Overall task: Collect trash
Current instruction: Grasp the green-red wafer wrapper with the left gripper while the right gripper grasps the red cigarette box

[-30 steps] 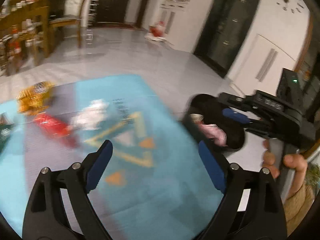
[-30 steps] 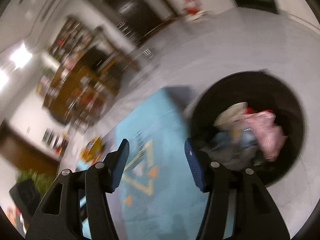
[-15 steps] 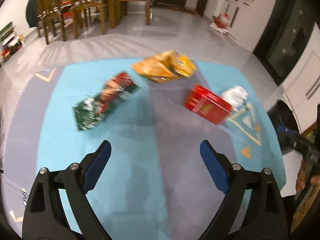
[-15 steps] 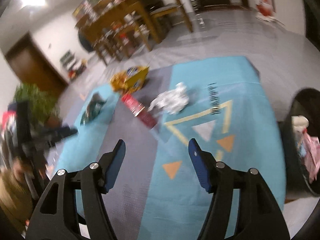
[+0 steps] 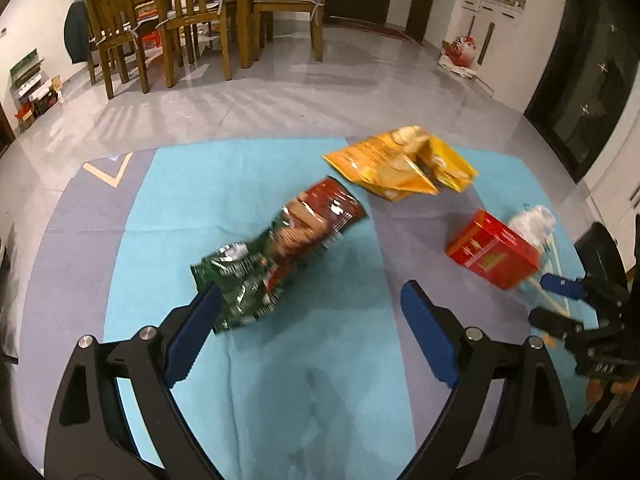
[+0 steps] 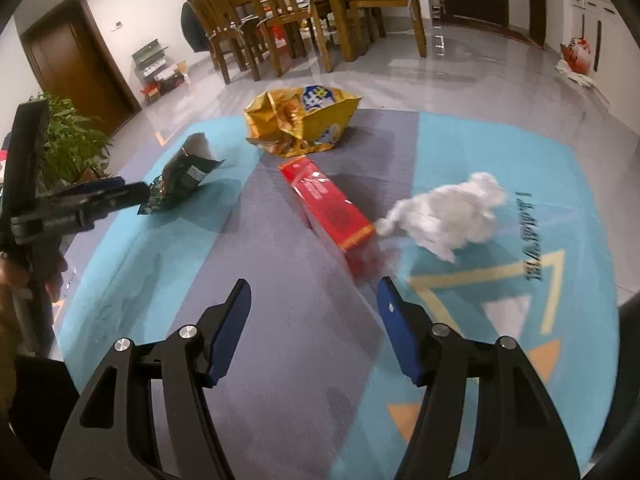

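Observation:
On the blue and grey rug lie a green and red snack bag [image 5: 280, 248], a yellow chip bag [image 5: 404, 168], a red box [image 5: 494, 250] and a crumpled white tissue [image 5: 534, 220]. My left gripper [image 5: 310, 304] is open and empty, just short of the green bag. My right gripper [image 6: 314, 300] is open and empty, just short of the red box [image 6: 326, 204], with the tissue [image 6: 448, 216] to its right. The green bag [image 6: 182, 176] and yellow bag [image 6: 300, 118] lie farther off. Each gripper shows in the other's view, the right one [image 5: 560, 300] and the left one [image 6: 108, 196].
A wooden dining table with chairs [image 5: 188, 20] stands beyond the rug on the grey tile floor. A potted plant [image 6: 68, 140] and a brown door [image 6: 76, 68] are at the left. A dark bin rim [image 5: 600, 248] shows behind the right gripper.
Both grippers swung away from the black bin toward the trash on the rug and came lower and closer. The left now faces the green bag, the right the red box.

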A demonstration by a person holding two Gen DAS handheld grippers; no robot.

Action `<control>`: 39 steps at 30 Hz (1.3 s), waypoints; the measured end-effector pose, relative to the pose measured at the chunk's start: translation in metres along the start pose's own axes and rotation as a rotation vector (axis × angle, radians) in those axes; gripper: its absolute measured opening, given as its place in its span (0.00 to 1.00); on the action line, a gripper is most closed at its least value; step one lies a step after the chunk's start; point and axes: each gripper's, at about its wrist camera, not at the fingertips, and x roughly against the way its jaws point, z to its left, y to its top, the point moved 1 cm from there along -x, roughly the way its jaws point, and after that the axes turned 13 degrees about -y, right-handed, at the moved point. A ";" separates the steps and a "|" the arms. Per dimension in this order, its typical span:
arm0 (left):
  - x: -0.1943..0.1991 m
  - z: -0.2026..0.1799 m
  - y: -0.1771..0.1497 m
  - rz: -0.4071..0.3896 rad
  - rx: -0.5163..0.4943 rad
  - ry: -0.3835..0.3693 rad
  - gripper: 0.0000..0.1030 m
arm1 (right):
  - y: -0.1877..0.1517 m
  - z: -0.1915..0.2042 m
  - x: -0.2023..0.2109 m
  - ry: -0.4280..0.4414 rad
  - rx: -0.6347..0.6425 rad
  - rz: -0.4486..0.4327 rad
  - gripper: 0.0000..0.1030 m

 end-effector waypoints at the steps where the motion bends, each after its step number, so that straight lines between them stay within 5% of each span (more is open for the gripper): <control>1: -0.004 0.004 0.003 -0.002 0.007 0.001 0.88 | 0.003 0.003 -0.004 -0.001 0.003 0.000 0.63; 8: -0.035 0.017 0.012 0.034 -0.004 0.030 0.88 | 0.012 0.006 -0.028 -0.074 -0.018 0.027 0.63; 13: -0.045 0.021 0.017 0.045 0.011 -0.038 0.88 | 0.018 -0.001 -0.035 -0.050 -0.051 0.011 0.63; 15: -0.051 0.023 0.017 0.062 0.013 -0.041 0.82 | 0.019 0.000 -0.038 -0.052 -0.043 0.007 0.63; 17: -0.056 0.023 0.015 0.077 0.014 -0.039 0.65 | 0.020 0.002 -0.043 -0.050 -0.035 0.012 0.63; 19: -0.058 0.024 0.015 0.083 0.020 -0.025 0.57 | 0.020 0.004 -0.043 -0.046 -0.034 0.011 0.54; 23: -0.060 0.028 0.016 0.102 0.047 0.002 0.25 | 0.020 0.007 -0.041 -0.052 -0.026 0.018 0.33; 32: -0.048 -0.002 0.002 0.113 -0.029 0.054 0.16 | 0.015 0.018 -0.034 -0.080 -0.005 0.026 0.23; 39: -0.015 -0.042 -0.010 0.077 -0.050 -0.055 0.16 | 0.009 0.011 -0.019 -0.067 -0.073 0.032 0.23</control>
